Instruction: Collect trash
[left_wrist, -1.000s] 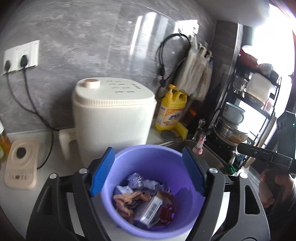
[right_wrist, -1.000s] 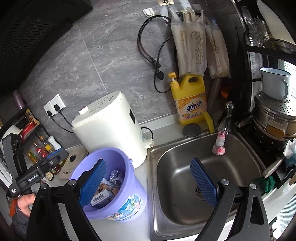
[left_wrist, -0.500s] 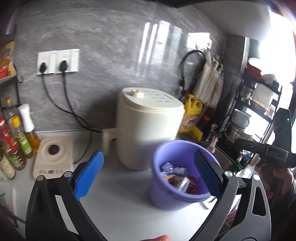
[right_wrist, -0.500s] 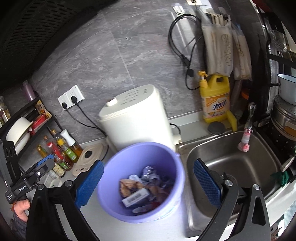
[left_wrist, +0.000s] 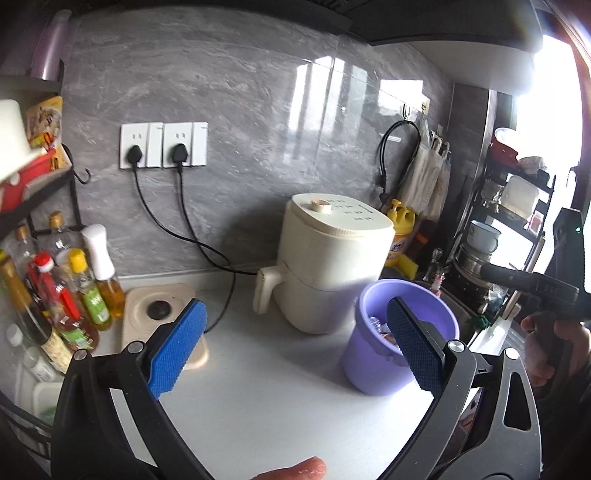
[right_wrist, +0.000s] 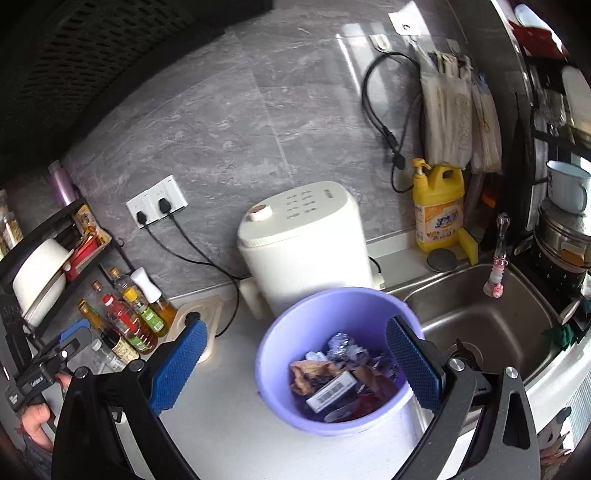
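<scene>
Pulled back from the purple bin (left_wrist: 400, 338), the left gripper (left_wrist: 295, 343) is hovering spread and empty; the right gripper (right_wrist: 293, 363), also spread, is seemingly gripping nothing.

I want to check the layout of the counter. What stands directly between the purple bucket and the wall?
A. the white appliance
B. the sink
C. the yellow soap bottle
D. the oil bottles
A: in the right wrist view the white appliance stands just behind the bucket, against the wall.

Left gripper (left_wrist: 295, 347) jaws wide, empty, right gripper (right_wrist: 293, 365) likewise
</scene>
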